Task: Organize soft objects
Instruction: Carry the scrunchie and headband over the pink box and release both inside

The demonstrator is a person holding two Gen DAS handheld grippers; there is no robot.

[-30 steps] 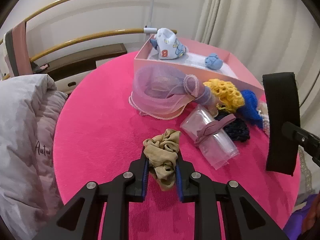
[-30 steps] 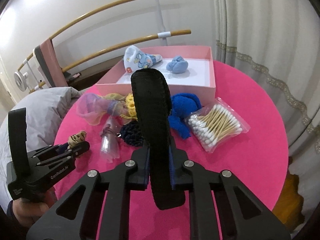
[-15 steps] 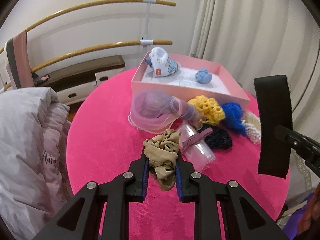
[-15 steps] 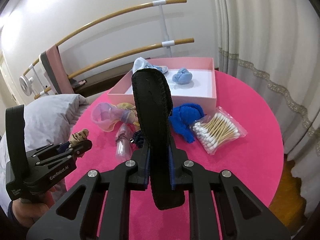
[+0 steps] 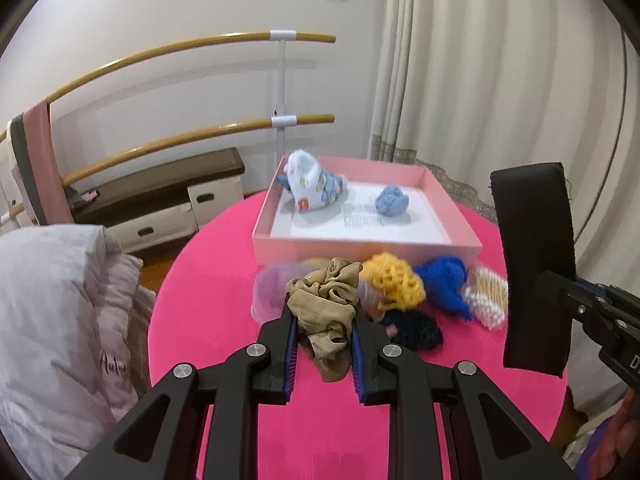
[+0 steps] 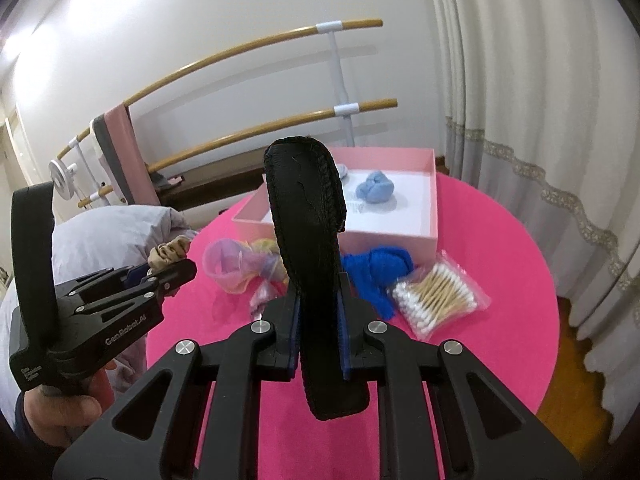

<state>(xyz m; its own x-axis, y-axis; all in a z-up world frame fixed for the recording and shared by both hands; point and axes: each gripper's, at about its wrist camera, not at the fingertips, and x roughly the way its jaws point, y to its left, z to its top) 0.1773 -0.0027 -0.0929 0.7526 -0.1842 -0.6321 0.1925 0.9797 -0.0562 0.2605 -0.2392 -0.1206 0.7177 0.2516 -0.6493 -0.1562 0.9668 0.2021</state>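
Both rose; L gripper (image 5: 323,340) pinches crumpled beige scrunchie (image 5: 326,304), R gripper (image 6: 319,334) pinches black band (image 6: 310,240).

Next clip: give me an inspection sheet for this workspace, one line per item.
Surface: round pink table.
Job's things: pink box holding printed baby sock and light blue ball; yellow, blue and dark knits beside it.
Clutter: bag of cotton swabs.
Grippers: left gripper shut on beige scrunchie; right gripper shut on black band.
Cables: nothing seen.
Surroundings: curtain, wooden barre, grey quilt.
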